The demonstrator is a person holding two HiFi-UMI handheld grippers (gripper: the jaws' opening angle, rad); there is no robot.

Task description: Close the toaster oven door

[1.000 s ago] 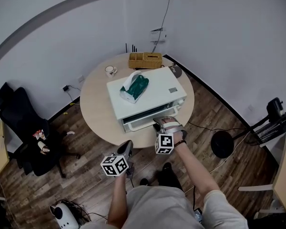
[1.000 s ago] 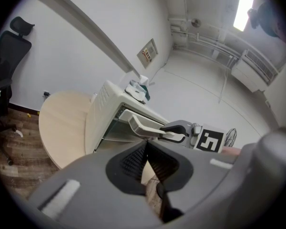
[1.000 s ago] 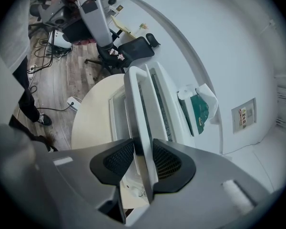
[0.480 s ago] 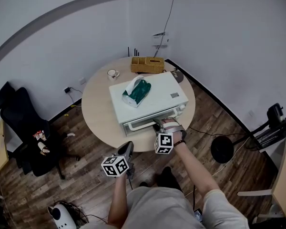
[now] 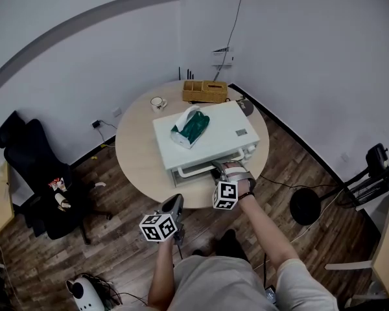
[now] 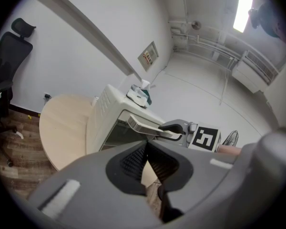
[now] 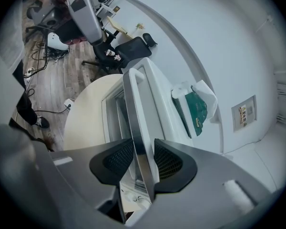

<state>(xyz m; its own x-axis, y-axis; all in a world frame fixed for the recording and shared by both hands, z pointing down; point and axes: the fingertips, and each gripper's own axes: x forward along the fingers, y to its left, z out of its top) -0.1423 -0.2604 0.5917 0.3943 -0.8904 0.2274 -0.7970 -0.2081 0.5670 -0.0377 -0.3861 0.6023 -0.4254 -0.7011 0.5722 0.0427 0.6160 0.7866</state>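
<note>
Toaster oven (image 5: 207, 135) stands mid-way on the round table (image 5: 136, 161), front facing 6 o'clock, door (image 6: 117, 132) slightly ajar. Right gripper (image 7: 143, 161): jaws clamped on the door handle (image 7: 133, 109), at the oven's 5 o'clock. Left gripper (image 6: 147, 163): jaws drawn together, nothing held, off the table at 6 o'clock. Tissue pack (image 5: 191, 127) lies on the oven top.

**Door all but shut**

The white toaster oven (image 5: 207, 135) sits mid-tabletop (image 5: 133, 164), front toward the person. Its glass door (image 6: 115, 130) stands nearly upright, tipped slightly out at the top, with a silver bar handle (image 7: 136, 123) across its upper edge.
</note>
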